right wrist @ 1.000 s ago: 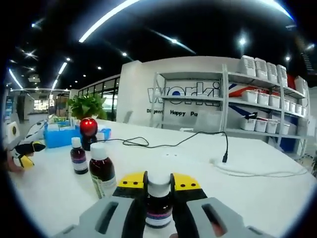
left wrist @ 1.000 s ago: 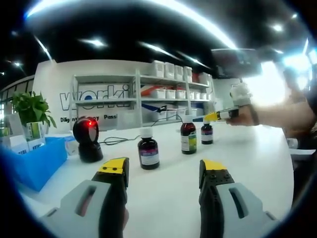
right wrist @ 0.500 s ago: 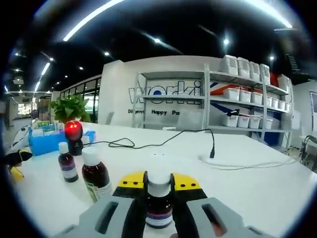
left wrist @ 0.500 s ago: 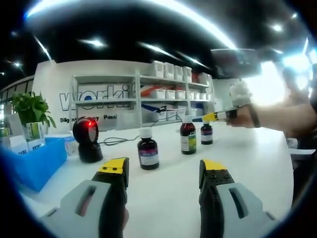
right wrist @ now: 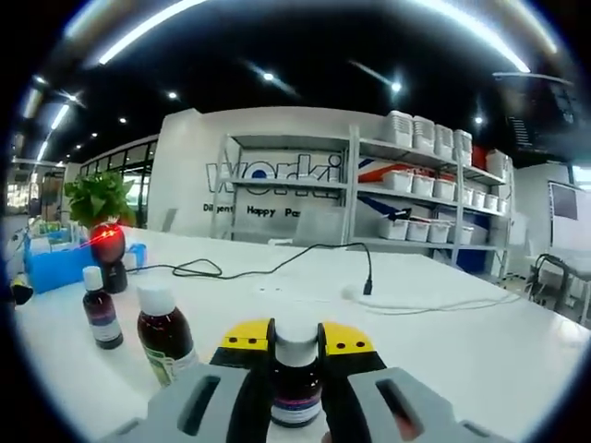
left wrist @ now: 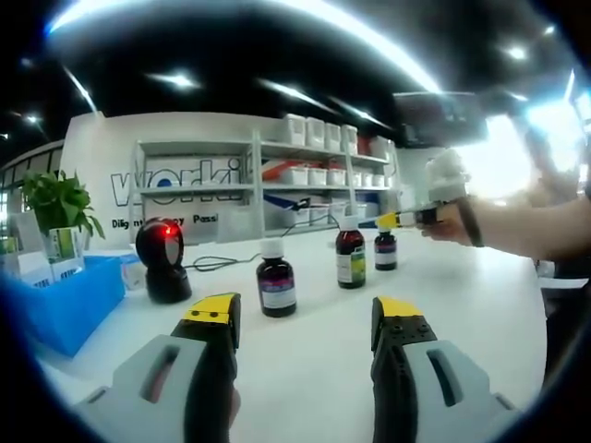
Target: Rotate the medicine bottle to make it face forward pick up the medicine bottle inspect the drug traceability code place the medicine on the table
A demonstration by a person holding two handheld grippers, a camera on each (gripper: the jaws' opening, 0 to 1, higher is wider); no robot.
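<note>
The right gripper [right wrist: 295, 343] pinches a small dark medicine bottle [right wrist: 296, 374] with a white cap, both jaws pressed against its sides. The bottle stands upright, its long axis rising between the jaws, at the far right of the row in the left gripper view, toward the far edge of the white table [left wrist: 305, 369]. Its label is too blurred to read, so whether the code faces forward is unclear. The left gripper [left wrist: 305, 318] hovers with jaws spread and nothing between them near the table's near edge, well apart from that bottle; the right hand is plainly the nearer. 2 more bottles stand to the left of the held one: a taller bottle [right wrist: 164, 334] just beside it and a small bottle [right wrist: 100, 308] farther on. A scanner [left wrist: 166, 259] glows red near the left edge. The wall sign [right wrist: 270, 175] reads "worki", with "Happy" below.
</note>
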